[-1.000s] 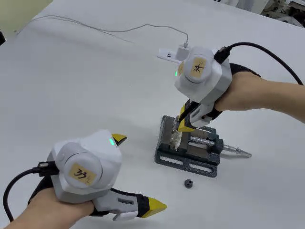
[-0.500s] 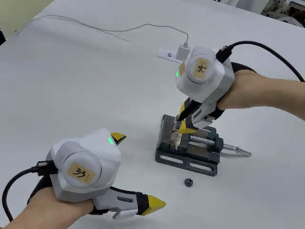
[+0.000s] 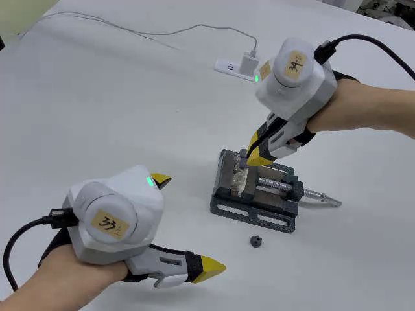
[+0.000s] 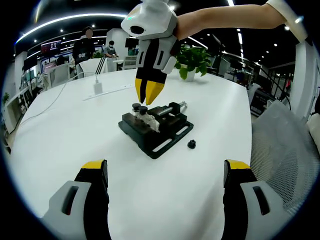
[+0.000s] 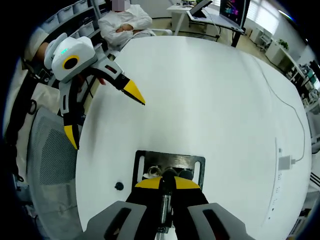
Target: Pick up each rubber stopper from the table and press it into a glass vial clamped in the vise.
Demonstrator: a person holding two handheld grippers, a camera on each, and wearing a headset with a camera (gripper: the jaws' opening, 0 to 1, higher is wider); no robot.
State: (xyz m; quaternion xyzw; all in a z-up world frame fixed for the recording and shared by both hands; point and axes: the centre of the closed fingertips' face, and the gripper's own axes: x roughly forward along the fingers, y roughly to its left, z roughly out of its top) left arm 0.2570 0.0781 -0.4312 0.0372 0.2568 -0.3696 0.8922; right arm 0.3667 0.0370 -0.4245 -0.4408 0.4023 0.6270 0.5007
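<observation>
Stopper (image 3: 256, 241) lies loose on the table (image 3: 130, 97), just in front of the vise (image 3: 259, 210); two more stoppers (image 4: 136, 106) cap the vials (image 4: 150, 121) clamped in it; right gripper (image 3: 251, 159) is pinched closed, gripping nothing, tips just over those capped vials; left gripper (image 3: 189, 223) is spread wide, empty, well apart from the vise.

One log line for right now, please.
right tool shut, just above vise | left tool open, empty | two stoppers on vials | one loose stopper on table
</observation>
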